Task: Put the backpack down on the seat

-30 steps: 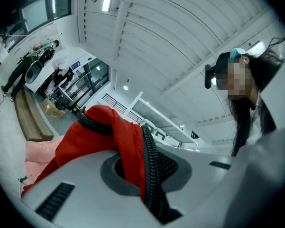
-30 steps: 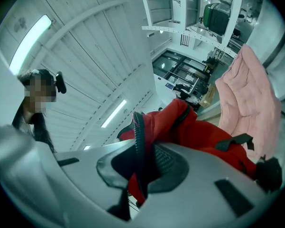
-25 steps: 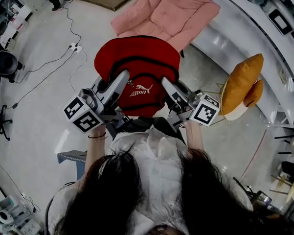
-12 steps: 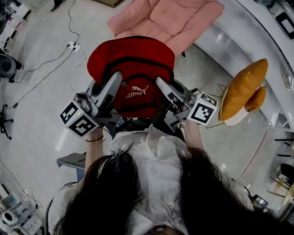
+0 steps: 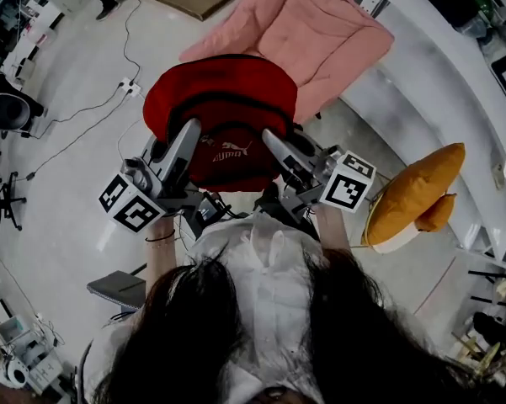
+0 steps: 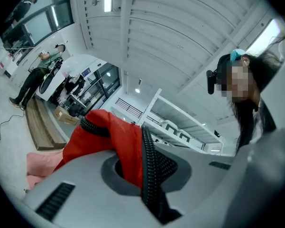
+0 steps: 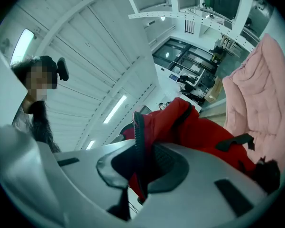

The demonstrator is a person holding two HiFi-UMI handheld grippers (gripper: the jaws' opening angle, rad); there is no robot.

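Note:
In the head view a red backpack [image 5: 223, 112] hangs in the air in front of me, held up by both grippers. My left gripper [image 5: 186, 133] is shut on its left shoulder strap, my right gripper [image 5: 271, 139] on its right strap. Just beyond the backpack stands a pink padded armchair [image 5: 316, 28], its seat facing me. In the left gripper view the red backpack [image 6: 97, 137] and its black ribbed strap [image 6: 149, 167] are pinched in the left gripper [image 6: 138, 177]. The right gripper [image 7: 141, 167] likewise clamps red backpack [image 7: 194, 125] fabric and strap, with the pink armchair [image 7: 258, 91] at the right.
An orange cushion [image 5: 412, 194] sits on a low stool at the right. A white curved counter [image 5: 442, 82] runs behind it. A power strip with cables [image 5: 128, 82] lies on the floor at the left, near a black office chair [image 5: 7, 108]. A person [image 6: 38, 72] stands far off.
Both grippers have carried the backpack forward toward the pink armchair, which is now closer and partly covered by the bag. The orange cushion has slid lower in the head view.

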